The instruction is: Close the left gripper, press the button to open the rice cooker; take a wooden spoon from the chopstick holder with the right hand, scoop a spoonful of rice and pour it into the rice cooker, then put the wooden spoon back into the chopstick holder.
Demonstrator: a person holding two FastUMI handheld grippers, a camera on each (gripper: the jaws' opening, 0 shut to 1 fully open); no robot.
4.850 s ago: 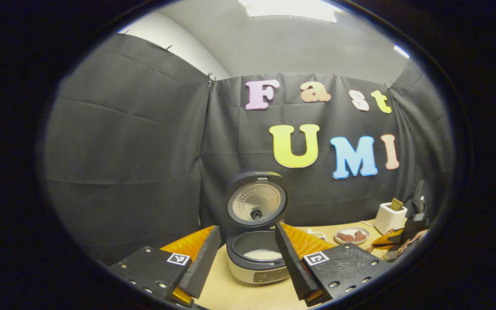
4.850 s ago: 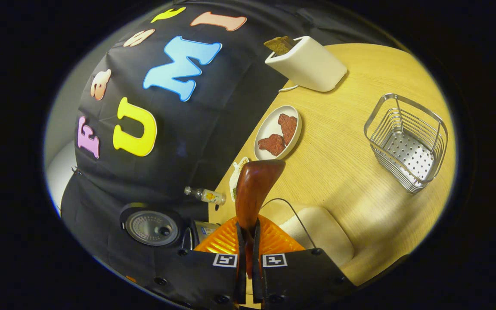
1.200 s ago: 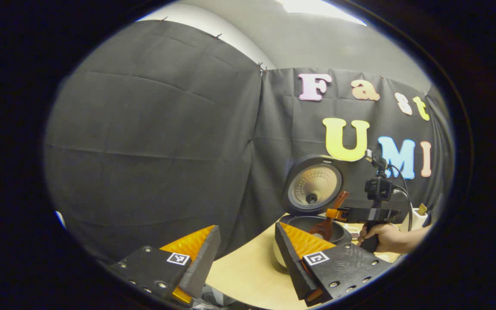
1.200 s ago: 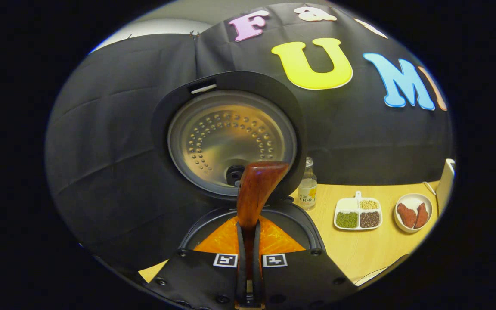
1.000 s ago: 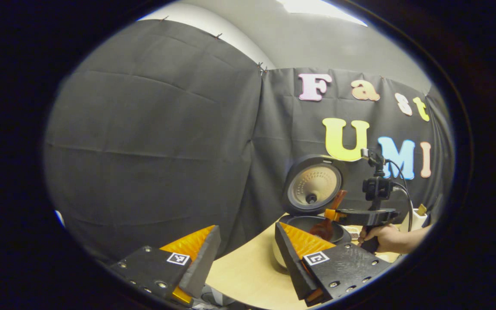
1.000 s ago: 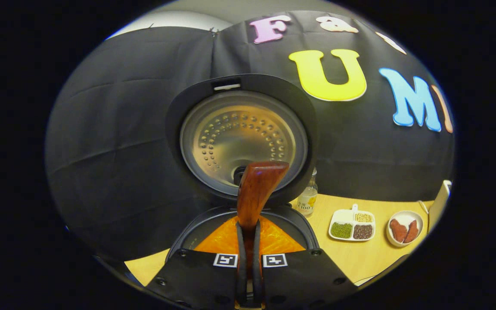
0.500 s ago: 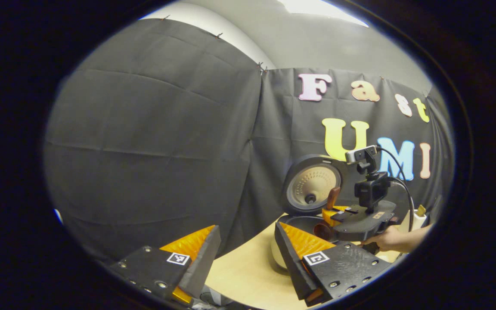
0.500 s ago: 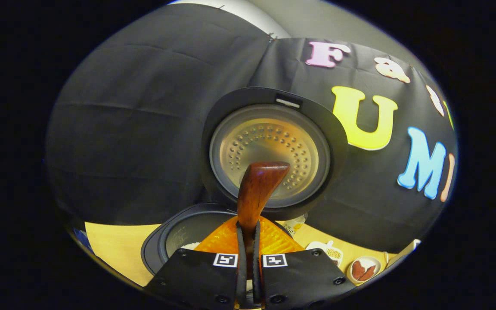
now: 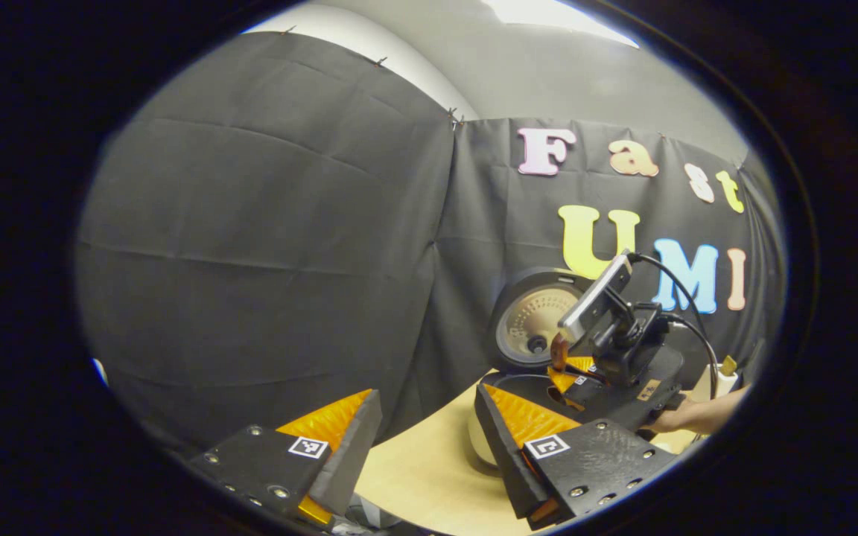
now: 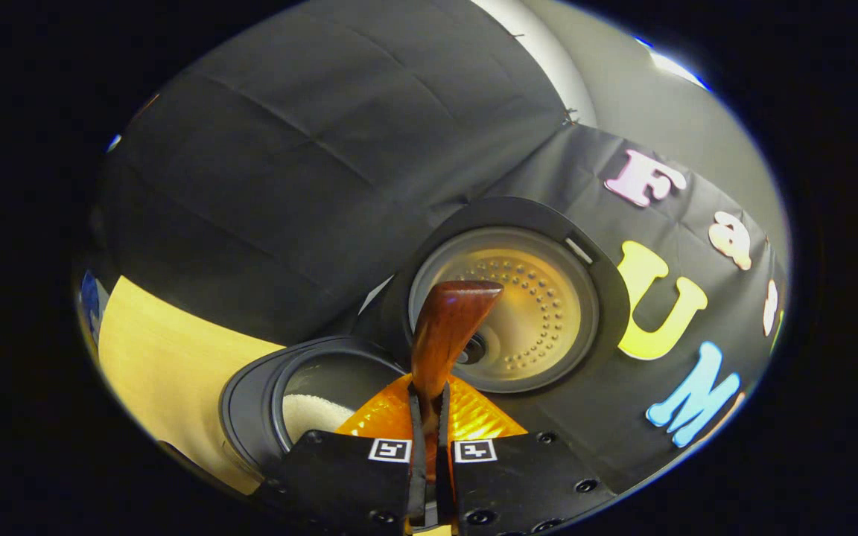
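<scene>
The rice cooker stands with its lid point(image 10: 507, 298) raised, and white rice lies in its pot point(image 10: 310, 409). My right gripper point(image 10: 429, 406) is shut on the handle of the wooden spoon point(image 10: 447, 327), rolled to one side just above the pot; the spoon's bowl is hidden under the fingers. In the left gripper view the right gripper point(image 9: 585, 372) tilts over the cooker point(image 9: 537, 324), held by a hand point(image 9: 690, 417), with the spoon handle point(image 9: 557, 348) sticking up. My left gripper point(image 9: 425, 447) hangs open near the table's edge, to the left of the cooker, holding nothing.
The wooden table point(image 10: 153, 342) runs left of the cooker. A white toaster point(image 9: 719, 376) peeks out at the far right behind the hand. A cable point(image 9: 686, 298) loops off the right gripper's camera mount.
The right gripper came from the right side of the table to the cooker, then over the last second rolled sideways above the pot with the spoon. The left gripper has stayed still and open.
</scene>
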